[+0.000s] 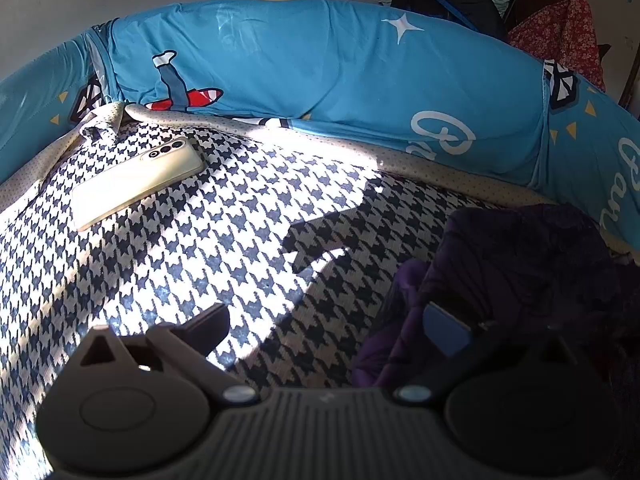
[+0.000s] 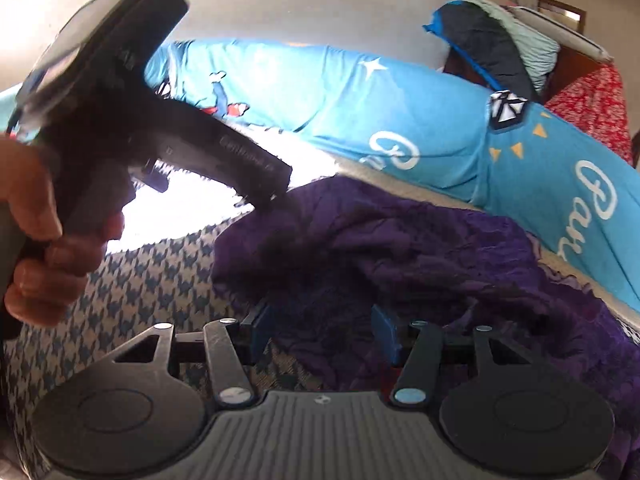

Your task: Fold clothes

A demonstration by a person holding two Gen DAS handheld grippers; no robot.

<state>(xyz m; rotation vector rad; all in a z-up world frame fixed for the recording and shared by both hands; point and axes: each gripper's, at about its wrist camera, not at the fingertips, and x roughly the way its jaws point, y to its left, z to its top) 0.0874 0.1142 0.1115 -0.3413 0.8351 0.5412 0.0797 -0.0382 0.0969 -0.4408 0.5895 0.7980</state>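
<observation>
While fingers (image 2: 262, 334) gape, purple garment (image 2: 400, 248) abuts bolster (image 2: 420, 120)

The purple garment (image 2: 400, 248) is a crinkled, matt cloth, and the houndstooth bedcover (image 1: 200, 248) beneath it looks like a coarser woven fabric. The blue printed pillow (image 1: 320, 72) has a smooth cloth with a faint sheen, while the phone (image 1: 138, 180) shows a glossy, hard back. The right gripper (image 2: 324, 336) is matt black plastic with ribbed housing and shiny metal pivot pins.
</observation>
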